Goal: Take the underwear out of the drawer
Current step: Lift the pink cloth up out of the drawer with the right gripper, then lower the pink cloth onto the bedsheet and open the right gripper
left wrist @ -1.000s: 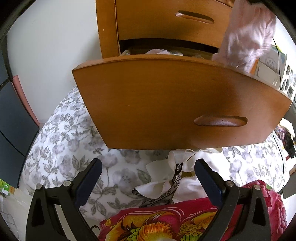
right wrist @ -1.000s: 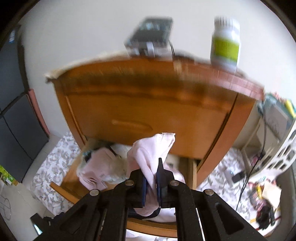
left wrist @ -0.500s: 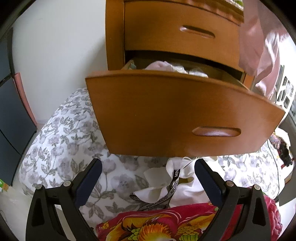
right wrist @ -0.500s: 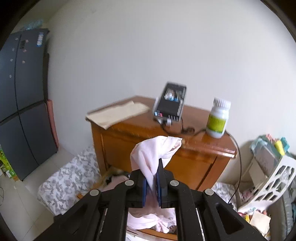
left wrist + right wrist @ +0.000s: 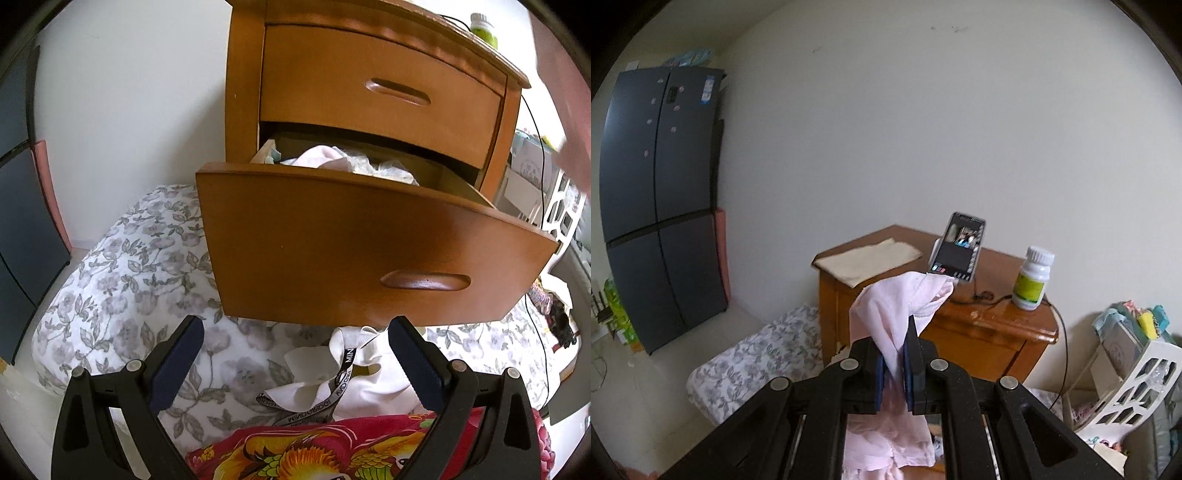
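The right gripper (image 5: 894,363) is clenched on a pale pink cotton piece of underwear (image 5: 901,306); its blue pads pinch a fold of the cloth, one end standing up above the fingers and the rest hanging down below them. In the right wrist view the garment sits well above the orange-brown wooden nightstand (image 5: 993,332), whose top is visible far below and beyond it, so the piece looks fully clear of the furniture. The blurred pink mass at the right edge of the left wrist view appears to be the same cloth.

The left gripper (image 5: 295,354) is released, jaws spread wide with nothing between them, near the front of the curved wooden lower drawer (image 5: 369,243), which stands pulled out. The upper drawer (image 5: 380,96) is closed.

By my reading, the core of the task is done for this one garment: it is out of the drawer and carried in the air. What is left is setting it down somewhere, perhaps on the grey floral bedding (image 5: 129,266) below. A heap of pink and white fabric (image 5: 347,162) remains inside the open drawer, towards its far left part; whether those pieces must also come out cannot be told. The drawer is not yet pushed shut.
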`<state>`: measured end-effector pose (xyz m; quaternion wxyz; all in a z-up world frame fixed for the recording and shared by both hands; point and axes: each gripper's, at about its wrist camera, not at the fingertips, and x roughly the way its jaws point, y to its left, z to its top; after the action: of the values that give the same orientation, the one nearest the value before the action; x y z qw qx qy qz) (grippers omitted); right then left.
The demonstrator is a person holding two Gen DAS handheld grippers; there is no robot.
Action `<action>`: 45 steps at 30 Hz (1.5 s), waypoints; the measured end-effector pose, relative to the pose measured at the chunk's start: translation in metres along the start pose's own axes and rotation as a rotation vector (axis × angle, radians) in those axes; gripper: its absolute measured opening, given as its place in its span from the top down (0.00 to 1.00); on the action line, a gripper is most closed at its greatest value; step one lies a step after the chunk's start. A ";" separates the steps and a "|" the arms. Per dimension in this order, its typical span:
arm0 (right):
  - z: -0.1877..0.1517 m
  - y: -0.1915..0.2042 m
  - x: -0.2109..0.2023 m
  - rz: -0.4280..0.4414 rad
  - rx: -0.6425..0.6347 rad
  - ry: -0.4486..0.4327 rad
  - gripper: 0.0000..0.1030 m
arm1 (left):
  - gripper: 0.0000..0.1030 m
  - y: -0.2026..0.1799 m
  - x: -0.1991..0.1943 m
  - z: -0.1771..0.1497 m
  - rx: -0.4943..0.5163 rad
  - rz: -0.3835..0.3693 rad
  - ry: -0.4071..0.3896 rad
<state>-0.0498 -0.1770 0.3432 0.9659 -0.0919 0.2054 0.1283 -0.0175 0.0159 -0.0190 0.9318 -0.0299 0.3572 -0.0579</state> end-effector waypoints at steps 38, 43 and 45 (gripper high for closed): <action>-0.232 0.062 0.222 0.118 -0.055 0.689 0.91 | 0.03 0.017 -0.005 -0.001 -0.096 -0.026 -0.020; -0.258 0.065 0.239 0.106 -0.030 0.748 0.91 | 0.03 0.017 -0.005 -0.001 -0.096 -0.027 -0.020; -0.269 0.067 0.244 0.107 -0.022 0.770 0.91 | 0.03 0.017 -0.005 -0.001 -0.096 -0.027 -0.020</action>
<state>0.0464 -0.1242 -0.0092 0.8089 -0.1327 0.5562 0.1369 -0.0206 0.0338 -0.0178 0.9318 -0.0801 0.3500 -0.0528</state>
